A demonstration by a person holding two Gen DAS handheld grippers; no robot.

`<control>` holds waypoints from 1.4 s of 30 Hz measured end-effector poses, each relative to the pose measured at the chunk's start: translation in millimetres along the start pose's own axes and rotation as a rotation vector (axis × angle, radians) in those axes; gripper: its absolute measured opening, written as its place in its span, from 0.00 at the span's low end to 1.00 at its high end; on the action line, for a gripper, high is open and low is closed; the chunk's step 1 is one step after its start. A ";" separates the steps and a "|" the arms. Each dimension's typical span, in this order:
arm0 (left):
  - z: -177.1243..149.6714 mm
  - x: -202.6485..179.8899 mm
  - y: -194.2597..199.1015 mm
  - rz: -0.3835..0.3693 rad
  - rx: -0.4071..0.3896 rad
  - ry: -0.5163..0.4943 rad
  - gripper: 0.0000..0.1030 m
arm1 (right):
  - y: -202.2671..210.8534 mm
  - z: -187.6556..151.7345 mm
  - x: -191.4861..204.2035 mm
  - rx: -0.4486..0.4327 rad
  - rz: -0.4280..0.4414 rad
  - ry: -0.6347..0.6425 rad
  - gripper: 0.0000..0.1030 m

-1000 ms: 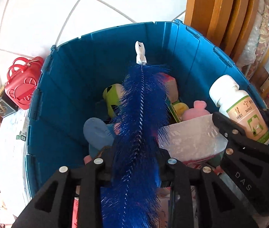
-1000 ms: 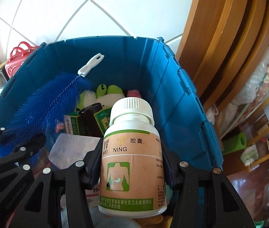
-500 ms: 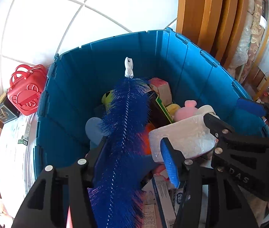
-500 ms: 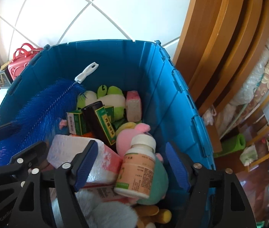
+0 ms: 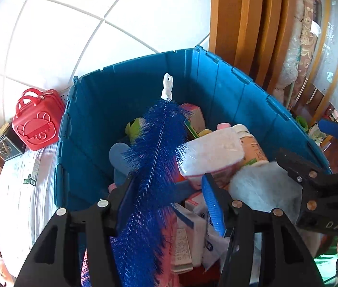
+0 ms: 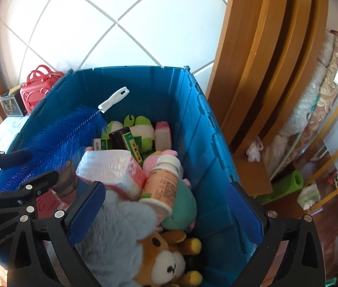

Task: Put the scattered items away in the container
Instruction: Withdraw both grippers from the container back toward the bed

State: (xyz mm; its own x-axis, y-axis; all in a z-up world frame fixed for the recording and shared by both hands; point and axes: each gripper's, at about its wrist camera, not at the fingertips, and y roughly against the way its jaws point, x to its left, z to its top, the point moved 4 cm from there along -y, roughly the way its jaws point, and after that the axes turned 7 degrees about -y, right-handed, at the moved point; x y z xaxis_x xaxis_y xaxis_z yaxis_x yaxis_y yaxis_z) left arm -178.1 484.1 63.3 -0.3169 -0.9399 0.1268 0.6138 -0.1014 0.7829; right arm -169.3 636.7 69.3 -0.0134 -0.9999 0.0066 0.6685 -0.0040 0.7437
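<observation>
The blue bin (image 5: 97, 110) (image 6: 145, 83) holds several items. A blue bristle brush (image 5: 157, 155) (image 6: 56, 138) with a white handle (image 5: 167, 88) lies slanted in it. Its lower end passes between the jaws of my left gripper (image 5: 169, 184). The bristles touch the left pad, while the right pad stands apart, so this gripper is open. My right gripper (image 6: 167, 189) hovers over the bin with its jaws opening wide and nothing gripped. Below it, a white-capped pill bottle (image 6: 161, 181) (image 5: 250, 146) lies on the plush toys.
A brown bear plush (image 6: 166, 260), a grey plush (image 6: 116, 227) and a tissue pack (image 6: 111, 167) fill the bin's near end. A red toy case (image 5: 35, 122) and dark box (image 5: 6, 143) sit left of the bin. A wooden frame (image 6: 252, 71) stands on the right.
The right jaws opened and the pill bottle dropped into the bin. The left jaws opened off the brush. Both grippers drew back and up from the bin.
</observation>
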 end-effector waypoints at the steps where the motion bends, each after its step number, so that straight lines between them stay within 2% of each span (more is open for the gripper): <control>1: -2.2 -0.9 4.5 0.000 -0.008 -0.003 0.52 | 4.0 -1.7 -2.0 -0.004 0.006 -0.008 0.99; 9: -13.6 -3.8 35.7 -0.032 -0.075 -0.006 0.53 | 31.9 -16.9 -3.1 -0.036 0.022 -0.014 0.99; 12: -3.0 -4.0 37.2 -0.043 -0.105 -0.003 0.57 | 34.7 -20.4 -3.4 -0.041 0.015 -0.033 0.99; 16: 19.5 -2.9 32.4 -0.026 -0.124 0.031 0.58 | 37.1 -22.6 -6.0 -0.055 -0.002 -0.078 0.99; 19: 23.4 -7.5 42.5 -0.058 -0.142 0.019 0.59 | 40.1 -26.4 -7.9 -0.059 -0.007 -0.104 0.99; 21: 20.8 -11.5 50.3 -0.046 -0.156 -0.003 0.71 | 42.7 -28.9 -6.8 -0.056 -0.016 -0.101 0.99; 22: 19.1 -14.5 52.6 -0.036 -0.160 -0.016 0.73 | 43.8 -30.0 -5.9 -0.054 -0.020 -0.096 0.99; 27: 3.2 -18.0 59.1 -0.028 -0.155 -0.031 0.73 | 51.2 -36.6 -1.7 -0.058 -0.017 -0.071 0.99; 42: -32.8 5.7 60.0 0.014 -0.120 0.037 0.73 | 43.0 -49.4 24.3 -0.023 0.013 0.004 0.99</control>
State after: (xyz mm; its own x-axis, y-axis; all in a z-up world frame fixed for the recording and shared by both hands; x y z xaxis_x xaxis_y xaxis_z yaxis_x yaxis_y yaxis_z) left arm -119.4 462.0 91.0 -0.2821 -0.9526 0.1134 0.7009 -0.1240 0.7024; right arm -104.2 611.5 68.4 -0.0012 -0.9999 0.0137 0.6852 0.0091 0.7283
